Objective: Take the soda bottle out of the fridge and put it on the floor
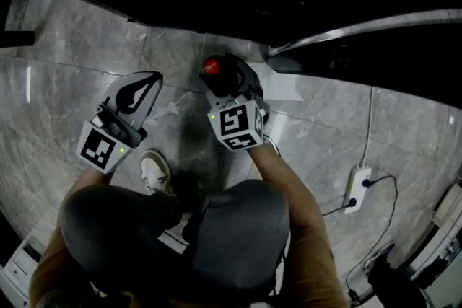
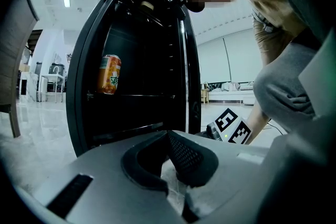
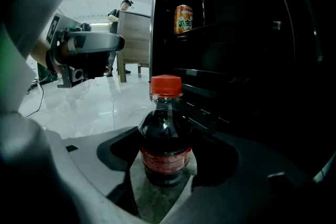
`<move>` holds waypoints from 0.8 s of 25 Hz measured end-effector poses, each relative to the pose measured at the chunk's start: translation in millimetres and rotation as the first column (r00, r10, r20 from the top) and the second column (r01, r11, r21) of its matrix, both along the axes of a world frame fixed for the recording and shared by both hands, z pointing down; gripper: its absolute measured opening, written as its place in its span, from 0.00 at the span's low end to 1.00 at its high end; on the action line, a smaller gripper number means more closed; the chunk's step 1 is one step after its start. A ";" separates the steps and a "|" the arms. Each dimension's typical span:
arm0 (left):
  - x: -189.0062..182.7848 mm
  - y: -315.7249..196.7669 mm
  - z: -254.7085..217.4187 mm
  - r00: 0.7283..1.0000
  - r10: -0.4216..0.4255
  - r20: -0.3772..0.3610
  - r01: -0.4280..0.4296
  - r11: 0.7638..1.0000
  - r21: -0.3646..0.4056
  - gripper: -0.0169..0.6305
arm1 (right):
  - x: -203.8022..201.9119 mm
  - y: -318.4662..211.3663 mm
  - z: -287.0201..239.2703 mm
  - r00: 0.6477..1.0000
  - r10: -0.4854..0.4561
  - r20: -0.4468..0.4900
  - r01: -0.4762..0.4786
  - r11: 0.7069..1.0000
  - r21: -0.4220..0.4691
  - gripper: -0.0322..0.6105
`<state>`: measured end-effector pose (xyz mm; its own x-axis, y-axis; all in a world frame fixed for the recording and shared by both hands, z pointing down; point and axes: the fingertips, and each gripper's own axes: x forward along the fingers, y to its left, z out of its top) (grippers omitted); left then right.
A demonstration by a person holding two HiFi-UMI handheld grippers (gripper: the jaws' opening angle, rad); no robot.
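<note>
The soda bottle (image 3: 165, 136), dark with a red cap and a red label, stands upright on the grey marble floor (image 1: 72, 47). It sits just in front of the open black fridge (image 3: 236, 60), which fills the right half of the right gripper view. The right gripper (image 3: 166, 165) has its two black jaws closed against the bottle's sides at label height, and the bottle's base rests on the floor between them. In the head view the red cap shows at the centre of the frame, just above that gripper's marker cube (image 1: 238, 122). The left gripper (image 2: 169, 136) is empty: its jaws meet at the tips, with only floor showing through the loop they form. It sits left of centre in the head view, apart from the bottle and low over the floor. An orange can (image 2: 109, 74) stands on a shelf inside the fridge, in the upper part of both gripper views. The person crouches over the spot, with grey-trousered knees filling the lower centre of the head view and a white shoe (image 1: 155, 171) just below the left gripper. A white power strip (image 1: 357, 187) lies on the floor at the lower right of the head view.
</note>
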<state>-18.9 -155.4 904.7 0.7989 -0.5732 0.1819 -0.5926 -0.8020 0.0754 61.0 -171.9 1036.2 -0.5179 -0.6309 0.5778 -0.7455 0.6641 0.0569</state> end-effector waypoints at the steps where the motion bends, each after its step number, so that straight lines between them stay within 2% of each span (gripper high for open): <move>1: -0.1 -0.6 0.2 1.000 -0.002 -0.003 0.002 1.000 0.001 0.03 | -0.5 0.0 0.0 1.000 -0.002 -0.003 0.002 1.000 -0.001 0.51; 20: 6.1 -12.8 1.2 0.998 -0.012 -0.059 0.012 1.000 0.007 0.03 | 7.4 11.0 -5.9 0.996 -0.059 -0.064 0.060 0.998 0.016 0.51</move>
